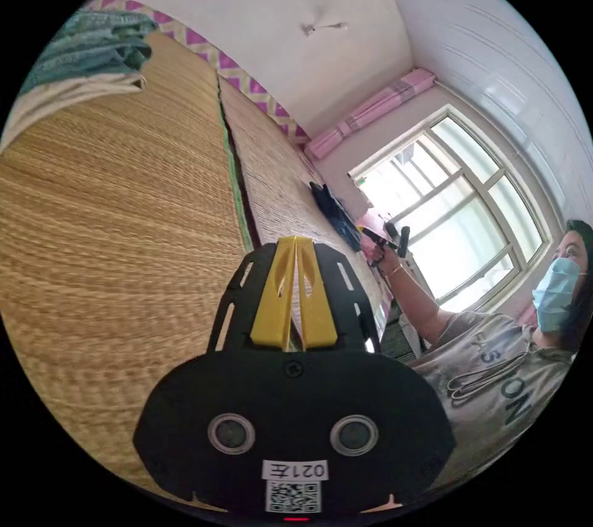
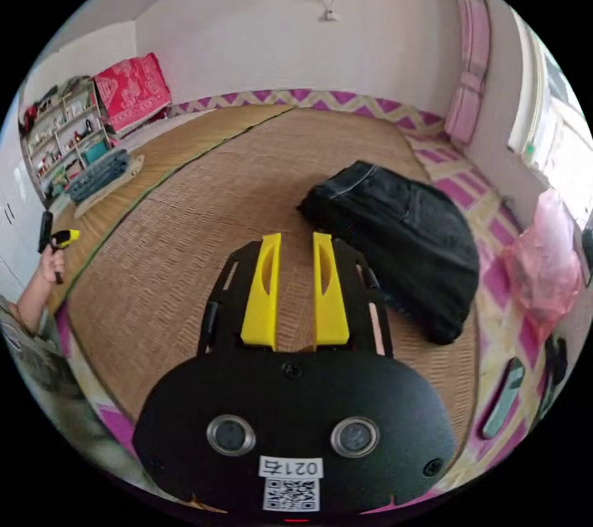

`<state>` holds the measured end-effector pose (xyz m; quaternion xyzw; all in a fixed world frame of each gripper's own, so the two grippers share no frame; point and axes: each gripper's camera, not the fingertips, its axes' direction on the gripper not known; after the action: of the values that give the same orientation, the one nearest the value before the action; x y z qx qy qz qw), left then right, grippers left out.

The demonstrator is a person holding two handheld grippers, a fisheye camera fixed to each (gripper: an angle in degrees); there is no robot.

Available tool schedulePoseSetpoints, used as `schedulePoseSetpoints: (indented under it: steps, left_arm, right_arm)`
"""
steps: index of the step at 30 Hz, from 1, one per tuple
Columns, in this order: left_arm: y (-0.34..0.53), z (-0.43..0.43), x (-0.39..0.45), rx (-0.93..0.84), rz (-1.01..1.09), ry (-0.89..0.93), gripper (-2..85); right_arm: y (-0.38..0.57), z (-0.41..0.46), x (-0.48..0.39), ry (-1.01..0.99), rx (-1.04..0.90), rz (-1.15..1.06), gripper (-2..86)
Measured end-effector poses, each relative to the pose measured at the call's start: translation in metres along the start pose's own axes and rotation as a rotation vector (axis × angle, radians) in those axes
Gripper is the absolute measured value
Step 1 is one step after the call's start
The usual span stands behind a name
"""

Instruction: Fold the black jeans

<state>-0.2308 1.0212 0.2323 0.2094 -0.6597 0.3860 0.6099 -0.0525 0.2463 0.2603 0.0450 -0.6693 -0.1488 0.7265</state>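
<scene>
Woven mat (image 2: 204,224); black jeans (image 2: 401,236) bunched

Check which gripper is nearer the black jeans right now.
Right. The right gripper hovers just beside the black jeans on the woven mat. The left gripper is held well off, jeans lying far down the mat.

We see a woven straw mat (image 2: 204,212) across the middle, a red patterned cloth (image 2: 131,88) and a shelf (image 2: 58,138) at upper left, a pink plastic bag (image 2: 543,267) at right, and a window (image 1: 457,212) at right of the left gripper view.
</scene>
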Motion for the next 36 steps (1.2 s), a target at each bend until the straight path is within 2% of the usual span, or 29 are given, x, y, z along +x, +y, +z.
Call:
schedulePoseSetpoints:
  steps: [3,5,7,9,12,15,17,20,22,31,36]
  left_arm:
    - [-0.001,0.07,0.045,-0.075,0.08,-0.155,-0.9]
    - [0.001,0.09,0.07,-0.077,0.157,-0.141,-0.9]
    - [0.006,0.098,0.071,-0.016,0.109,-0.126,-0.9]
    - [0.006,0.108,0.07,0.003,0.073,-0.103,-0.9]
    - [0.002,0.144,0.095,-0.043,0.109,-0.168,-0.9]
    - [-0.001,0.165,0.105,-0.049,0.104,-0.169,-0.9]
    - [-0.002,0.173,0.104,-0.041,0.083,-0.144,-0.9]
    - [-0.006,0.19,0.113,-0.051,0.094,-0.142,-0.9]
    - [-0.009,0.2,0.117,-0.05,0.094,-0.137,-0.9]
    - [-0.025,0.224,0.122,-0.047,0.081,-0.129,-0.9]
    - [-0.035,0.229,0.121,-0.045,0.081,-0.124,-0.9]
  right_arm:
    - [-0.022,0.022,-0.03,0.178,0.041,-0.198,11.1]
    - [-0.043,0.06,-0.059,0.295,-0.032,-0.378,12.3]
    - [-0.055,0.089,-0.076,0.331,-0.099,-0.472,13.2]
    - [-0.067,0.115,-0.087,0.364,-0.174,-0.517,14.0]
    - [-0.073,0.151,-0.094,0.466,-0.277,-0.549,14.3]
    - [-0.081,0.144,-0.085,0.4,-0.265,-0.437,12.4]
    - [-0.089,0.117,-0.054,0.246,-0.183,-0.204,9.5]
    - [-0.086,0.085,-0.004,0.063,-0.087,0.034,6.2]
    - [-0.081,0.074,0.017,-0.002,-0.046,0.109,5.6]
    - [-0.08,0.02,0.072,-0.117,0.07,0.338,4.9]
    - [-0.092,-0.061,0.054,-0.167,0.169,0.235,4.7]
